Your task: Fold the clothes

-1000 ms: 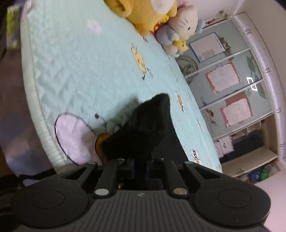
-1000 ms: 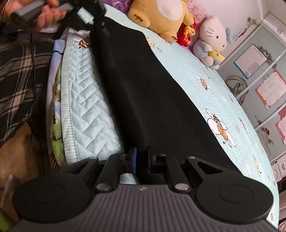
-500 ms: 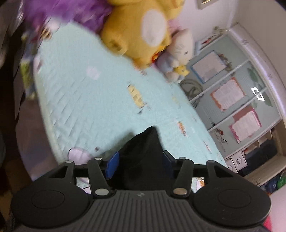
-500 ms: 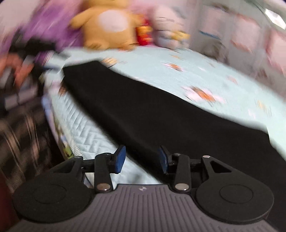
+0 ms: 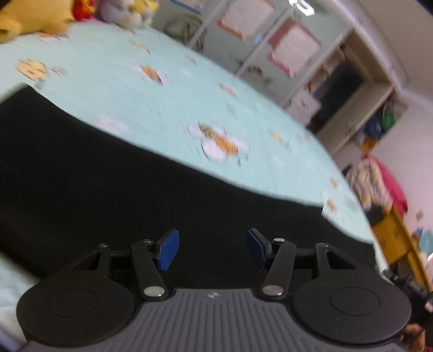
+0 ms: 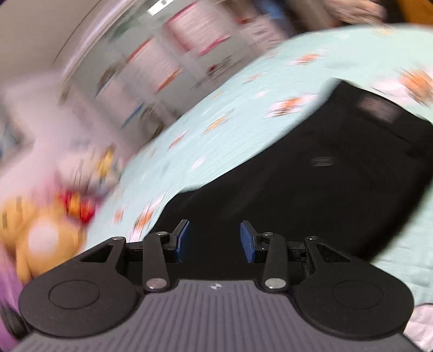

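A long black garment (image 5: 108, 176) lies spread flat on the light blue quilted bed (image 5: 176, 108). My left gripper (image 5: 213, 249) hovers over its near edge; the jaws are opening, and the blue pads (image 5: 169, 249) press on nothing. In the blurred, rolled right wrist view the same black garment (image 6: 324, 168) stretches away from my right gripper (image 6: 214, 245). That gripper is open above the cloth, its pads (image 6: 247, 245) apart with only the flat fabric behind them.
Plush toys (image 5: 32, 16) sit at the bed's far end, and a yellow plush (image 6: 40, 238) shows at the left of the right wrist view. A cupboard with papers on its doors (image 5: 284, 46) stands behind the bed. Wooden furniture with piled clothes (image 5: 379, 184) is at the right.
Both grippers were shut on the black garment; both have let go and opened. The garment now lies flat. Both hands swung along the bed, and the right one rolled strongly.
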Demonstrator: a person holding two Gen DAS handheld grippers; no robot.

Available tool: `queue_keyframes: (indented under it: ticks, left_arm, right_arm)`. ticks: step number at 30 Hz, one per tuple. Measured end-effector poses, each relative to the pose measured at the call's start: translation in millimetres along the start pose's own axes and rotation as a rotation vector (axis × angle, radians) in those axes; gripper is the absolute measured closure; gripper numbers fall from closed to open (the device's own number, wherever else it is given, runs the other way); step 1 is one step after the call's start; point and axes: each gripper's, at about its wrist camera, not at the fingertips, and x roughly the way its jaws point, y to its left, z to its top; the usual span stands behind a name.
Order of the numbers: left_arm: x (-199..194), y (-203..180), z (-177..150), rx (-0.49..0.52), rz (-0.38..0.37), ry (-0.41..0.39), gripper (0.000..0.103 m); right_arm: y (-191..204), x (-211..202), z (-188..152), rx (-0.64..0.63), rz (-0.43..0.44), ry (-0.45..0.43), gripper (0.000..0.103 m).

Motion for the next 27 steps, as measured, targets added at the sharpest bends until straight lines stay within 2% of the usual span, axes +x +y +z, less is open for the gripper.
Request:
queue_keyframes:
  ticks: [1,2,3,4,5,7,8,10,12,14,17,21,23,25,26,27]
  left_arm:
    - [15.3,-2.7,-3.9,0.014,0.018,0.040,0.045]
    - [30.2,-3.2,-8.1,0.022,0.047,0.088,0.045]
    - [36.8,-3.2,-11.2,0.030,0.070,0.100,0.045]
    - [36.5,-5.0,-12.6,0.043,0.080,0.085,0.044]
    - [35.7,-8.5,-11.9,0.056,0.089,0.084,0.043]
    - [34.5,-14.0,-7.6,0.068,0.109,0.109,0.044]
    - [31.8,-16.6,-5.4,0.062,0.118,0.110,0.046]
    - [23.7,-29.5,-0.4,0.075,0.089,0.087,0.046]
    - [21.9,-51.7,6.7,0.111,0.029,0.076,0.045]
    - [28.1,-76.4,17.9,0.135,-0.065,0.082,0.043]
    - [53.1,-103.7,40.7,0.096,-0.163,0.095,0.039]
    - [103.9,-130.6,79.9,0.019,-0.229,0.119,0.039]
    - [126.3,-144.3,94.0,0.020,-0.261,0.132,0.039]
    - [145.2,-153.2,103.5,0.031,-0.299,0.154,0.039]
    - [154.6,-157.2,107.4,0.043,-0.315,0.170,0.038]
    - [164.5,-160.9,109.3,0.057,-0.327,0.192,0.038]
  right_arm:
    - [-20.6,-1.5,2.5,0.067,-0.021,-0.021,0.062]
    - [-41.3,-2.2,3.2,0.113,-0.077,-0.028,0.062]
    - [-62.1,-2.9,3.9,0.160,-0.135,-0.036,0.069]
    - [-81.4,-5.0,3.4,0.196,-0.183,-0.040,0.082]
    - [-95.7,-8.5,2.6,0.238,-0.195,-0.046,0.103]
    - [-109.0,-17.9,1.5,0.281,-0.176,-0.062,0.103]
    - [-106.2,-20.8,1.4,0.262,-0.179,-0.063,0.103]
    - [-89.1,-21.3,3.5,0.179,-0.178,-0.069,0.094]
    - [-69.2,-13.7,6.9,0.129,-0.112,-0.064,0.086]
    - [-45.1,6.7,12.7,0.088,0.008,-0.034,0.083]
    - [-4.8,45.8,11.0,0.027,0.178,0.026,0.073]
    - [41.7,110.2,9.7,0.040,0.388,0.105,0.073]
    - [70.6,136.9,9.0,-0.034,0.482,0.153,0.073]
    - [86.9,168.1,7.6,-0.091,0.552,0.250,0.072]
    - [95.0,183.8,6.8,-0.119,0.587,0.300,0.068]
    - [92.1,201.9,2.1,-0.131,0.552,0.358,0.059]
